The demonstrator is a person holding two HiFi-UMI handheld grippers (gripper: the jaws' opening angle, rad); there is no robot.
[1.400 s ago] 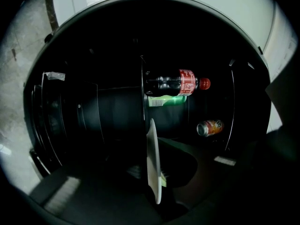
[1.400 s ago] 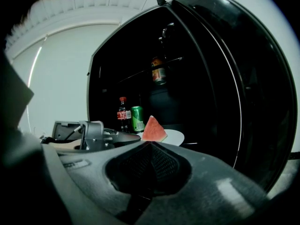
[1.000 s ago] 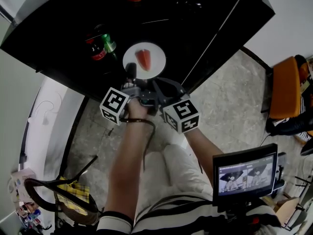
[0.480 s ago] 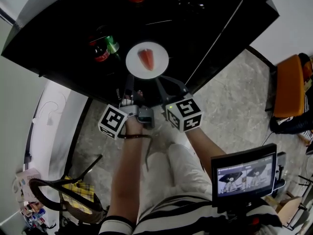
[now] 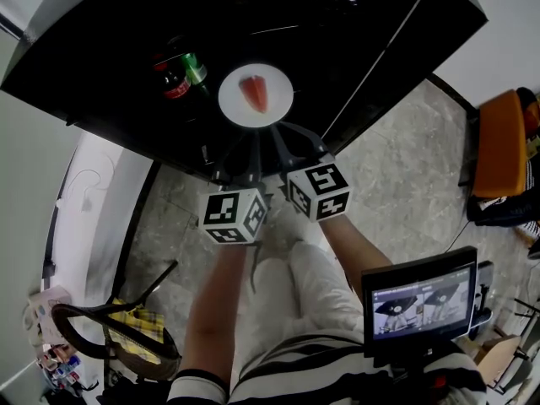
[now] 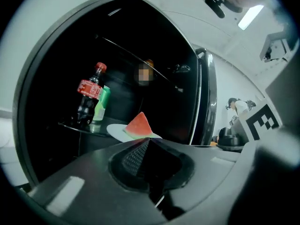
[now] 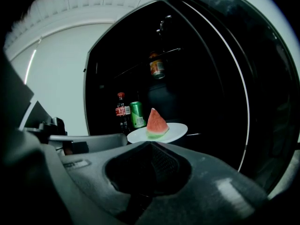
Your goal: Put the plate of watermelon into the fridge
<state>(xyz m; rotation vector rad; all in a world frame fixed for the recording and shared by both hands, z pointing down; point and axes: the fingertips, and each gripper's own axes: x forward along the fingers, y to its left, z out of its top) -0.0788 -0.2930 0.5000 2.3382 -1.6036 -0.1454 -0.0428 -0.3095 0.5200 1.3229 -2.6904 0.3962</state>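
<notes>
A white plate (image 5: 278,98) with a red watermelon wedge (image 5: 253,93) rests on a shelf inside the dark fridge. My right gripper (image 7: 150,143) points at the plate (image 7: 177,129), its jaws shut with their tips on the near rim. My left gripper (image 6: 146,141) sits a little back from the plate (image 6: 115,131), apart from it. Its jaws have just been closing and are now shut with nothing between them. In the head view its marker cube (image 5: 234,215) sits beside the right gripper's cube (image 5: 318,191).
A cola bottle (image 5: 173,83) and a green can (image 5: 192,67) stand on the same shelf, left of the plate. Another can (image 7: 158,65) sits on a higher shelf. The open fridge door (image 7: 243,78) stands at the right. An orange seat (image 5: 498,150) is on the floor.
My left gripper came off the plate's left rim, drew back, rolled and shifted right beside the right gripper, its jaws opening wide, then shutting. The plate and right gripper kept still.
</notes>
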